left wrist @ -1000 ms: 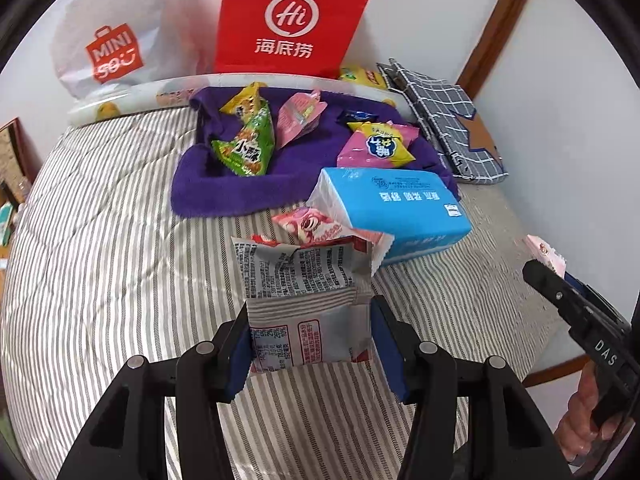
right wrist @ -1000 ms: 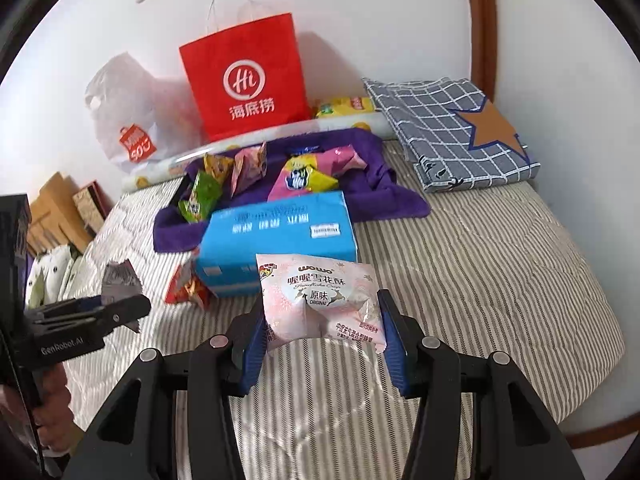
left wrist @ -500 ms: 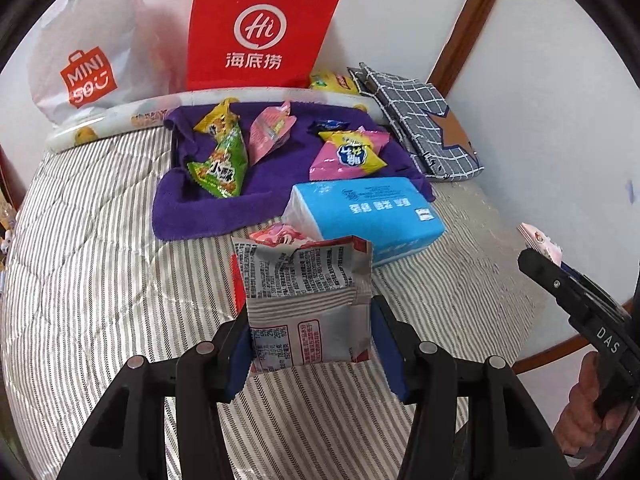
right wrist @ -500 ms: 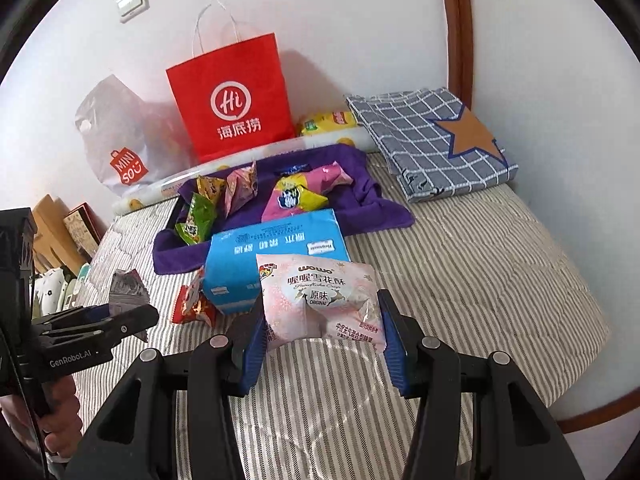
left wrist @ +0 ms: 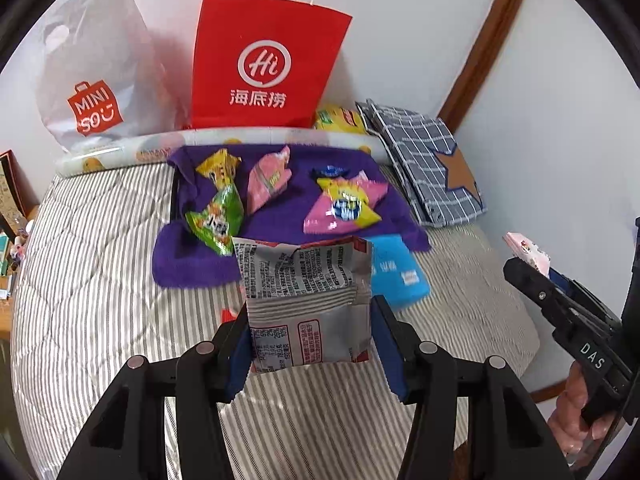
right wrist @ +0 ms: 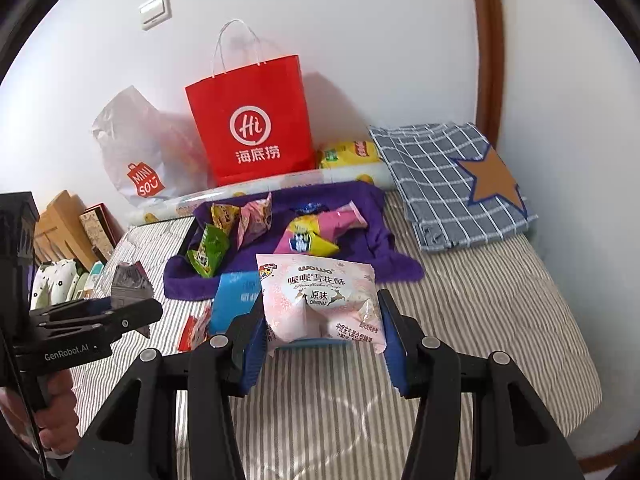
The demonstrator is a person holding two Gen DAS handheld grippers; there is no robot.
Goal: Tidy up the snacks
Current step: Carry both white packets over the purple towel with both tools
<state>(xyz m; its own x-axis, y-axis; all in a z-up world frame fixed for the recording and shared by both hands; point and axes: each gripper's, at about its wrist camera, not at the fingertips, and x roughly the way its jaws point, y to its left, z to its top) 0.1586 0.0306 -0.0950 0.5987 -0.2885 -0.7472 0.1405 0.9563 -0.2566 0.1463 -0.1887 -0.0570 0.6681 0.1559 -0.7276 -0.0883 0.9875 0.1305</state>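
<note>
My left gripper (left wrist: pixel 310 340) is shut on a silver snack packet (left wrist: pixel 304 300) and holds it above the striped bed. My right gripper (right wrist: pixel 320 340) is shut on a pink snowflake-crisp packet (right wrist: pixel 320 300), also held above the bed. A purple towel (left wrist: pixel 280 220) lies ahead with several snack packets on it: a green one (left wrist: pixel 216 220), a pink one (left wrist: pixel 266 184) and a pink-yellow one (left wrist: pixel 344 208). A blue tissue pack (left wrist: pixel 396 272) lies in front of the towel, partly hidden by the held packets. A small red packet (right wrist: pixel 196 328) lies left of the tissue pack.
A red paper bag (left wrist: pixel 260 68) and a white Miniso plastic bag (left wrist: pixel 88 80) stand against the wall behind a rolled mat (left wrist: pixel 224 140). A folded checked blanket (right wrist: pixel 452 176) lies at the back right. Boxes (right wrist: pixel 68 224) sit beside the bed's left edge.
Both grippers have risen and drawn back with their packets, so the towel and tissue pack now sit lower and farther off. Both grips are unchanged.
</note>
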